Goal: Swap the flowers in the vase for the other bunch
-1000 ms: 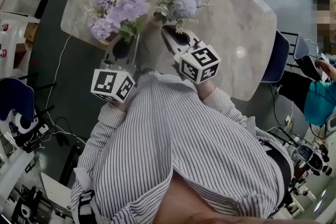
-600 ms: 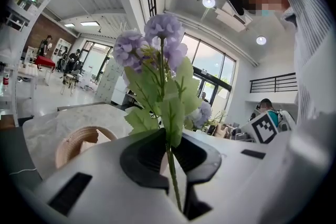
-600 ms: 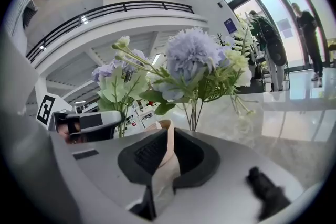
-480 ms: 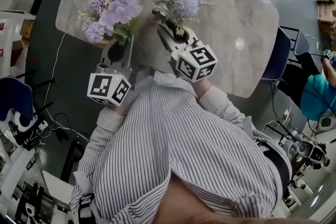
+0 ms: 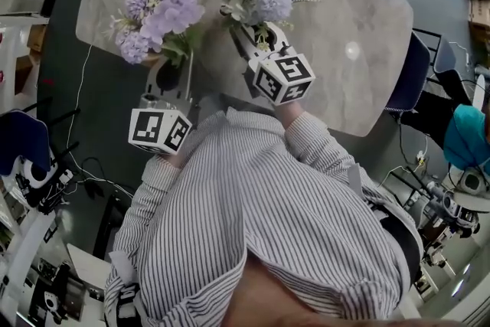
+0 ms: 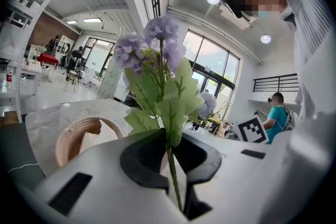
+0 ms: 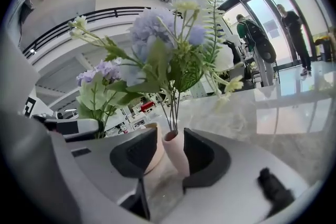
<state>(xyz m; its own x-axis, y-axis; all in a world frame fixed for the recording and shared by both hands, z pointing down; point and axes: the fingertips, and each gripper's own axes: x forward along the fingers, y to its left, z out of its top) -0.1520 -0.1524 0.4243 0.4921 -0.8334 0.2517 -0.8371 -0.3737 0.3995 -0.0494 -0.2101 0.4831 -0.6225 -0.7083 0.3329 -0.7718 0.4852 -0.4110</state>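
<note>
We hold the left gripper [image 6: 170,157] clenched on the stem of the purple bunch [image 6: 157,55]. The right gripper [image 7: 172,150] has just been opening its jaws and is released. Between them the pink vase [image 7: 177,157], holding the mixed bunch [image 7: 168,55], stands on the tabletop [image 5: 360,19].

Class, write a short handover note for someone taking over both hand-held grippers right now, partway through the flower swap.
Grippers: the left hand-held gripper is shut on the stem of the purple bunch, held upright near the woven basket. The right hand-held gripper has just been opening its jaws. It is open, with the pink vase between them on the marble table.
Done: the mixed bunch stands in the vase.
To do: probably draw the right gripper back, then lay the purple bunch down.
</note>
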